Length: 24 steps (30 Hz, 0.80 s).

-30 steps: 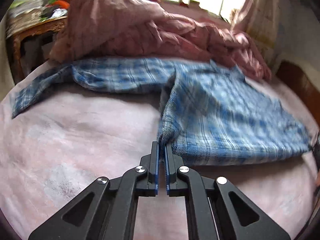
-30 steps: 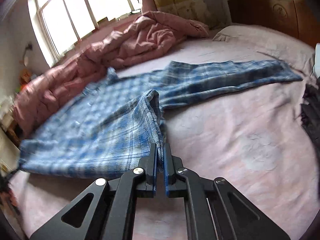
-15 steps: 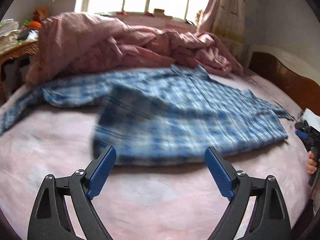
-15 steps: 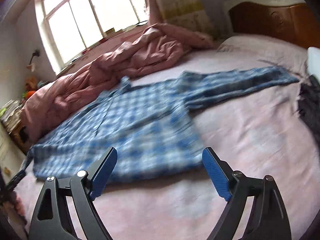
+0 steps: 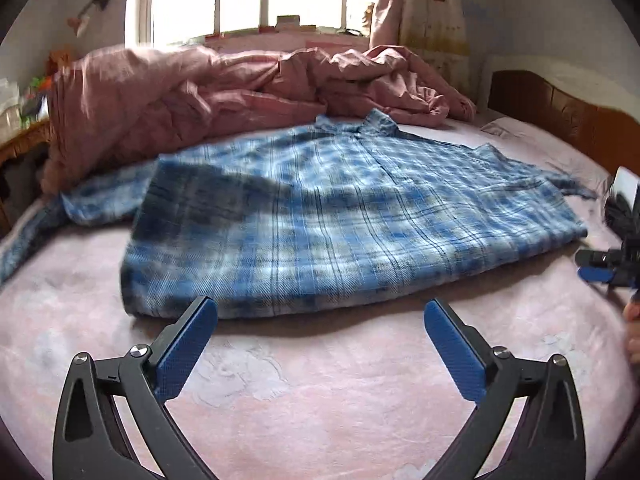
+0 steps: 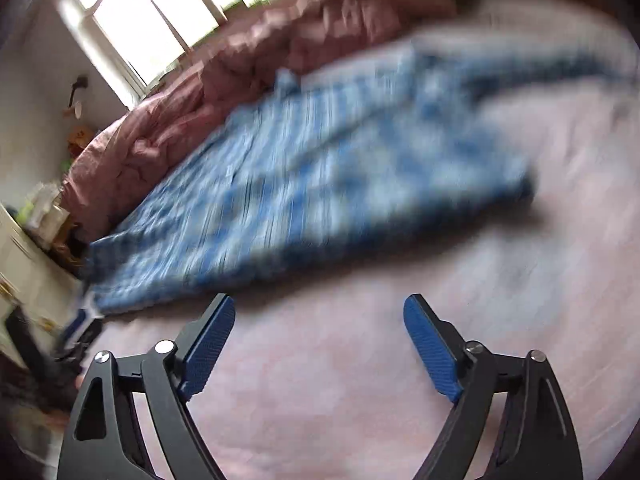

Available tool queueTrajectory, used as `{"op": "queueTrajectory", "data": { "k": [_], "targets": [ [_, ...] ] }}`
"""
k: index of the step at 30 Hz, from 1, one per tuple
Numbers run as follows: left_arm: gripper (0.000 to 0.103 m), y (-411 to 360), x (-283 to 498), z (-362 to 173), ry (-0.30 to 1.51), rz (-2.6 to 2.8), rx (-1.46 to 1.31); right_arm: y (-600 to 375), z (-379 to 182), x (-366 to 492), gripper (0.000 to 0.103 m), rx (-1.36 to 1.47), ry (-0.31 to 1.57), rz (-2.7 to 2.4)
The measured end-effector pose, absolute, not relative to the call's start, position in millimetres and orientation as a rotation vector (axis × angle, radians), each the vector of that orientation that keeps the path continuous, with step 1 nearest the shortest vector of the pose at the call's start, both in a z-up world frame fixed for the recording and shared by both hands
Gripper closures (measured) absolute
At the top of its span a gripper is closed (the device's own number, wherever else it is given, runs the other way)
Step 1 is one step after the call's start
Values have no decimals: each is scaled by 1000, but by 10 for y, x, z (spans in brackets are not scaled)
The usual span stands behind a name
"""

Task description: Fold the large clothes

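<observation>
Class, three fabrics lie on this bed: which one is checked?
The blue shirt, spread flat in the middle. The pink duvet bunched behind it and the pink sheet under it have no checks.

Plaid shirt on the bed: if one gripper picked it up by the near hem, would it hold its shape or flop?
The plaid shirt would probably flop: it lies draped and rumpled, sagging into the bed. It looks like light woven cloth, so likely easy to lift. A one-point pinch would likely let the spread sleeve trail and drag.
</observation>
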<state>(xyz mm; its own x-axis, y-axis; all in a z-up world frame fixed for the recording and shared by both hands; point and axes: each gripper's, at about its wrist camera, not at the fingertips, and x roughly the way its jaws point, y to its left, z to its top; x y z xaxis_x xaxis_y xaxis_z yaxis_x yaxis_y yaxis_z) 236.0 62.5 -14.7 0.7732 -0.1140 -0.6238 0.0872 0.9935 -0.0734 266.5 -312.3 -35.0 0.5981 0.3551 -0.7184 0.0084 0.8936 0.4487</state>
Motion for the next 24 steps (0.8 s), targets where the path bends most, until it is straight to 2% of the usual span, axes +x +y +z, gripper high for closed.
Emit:
{"op": "queueTrajectory", "data": {
  "k": [4, 6, 12, 24],
  "targets": [
    [0, 767, 2438, -318, 815, -147, -238, -3065, -337, 2663, 13, 420, 920, 270],
    [1, 777, 2525, -450, 894, -100, -241, -3010, -393, 2671, 13, 394, 924, 253],
    [0, 721, 2626, -432, 897, -85, -215, -2899, -389, 2790, 13, 323, 896, 186],
    [0, 878, 2975, -467, 909, -16, -404, -2952, -455, 3281, 13, 367, 886, 99]
  ]
}}
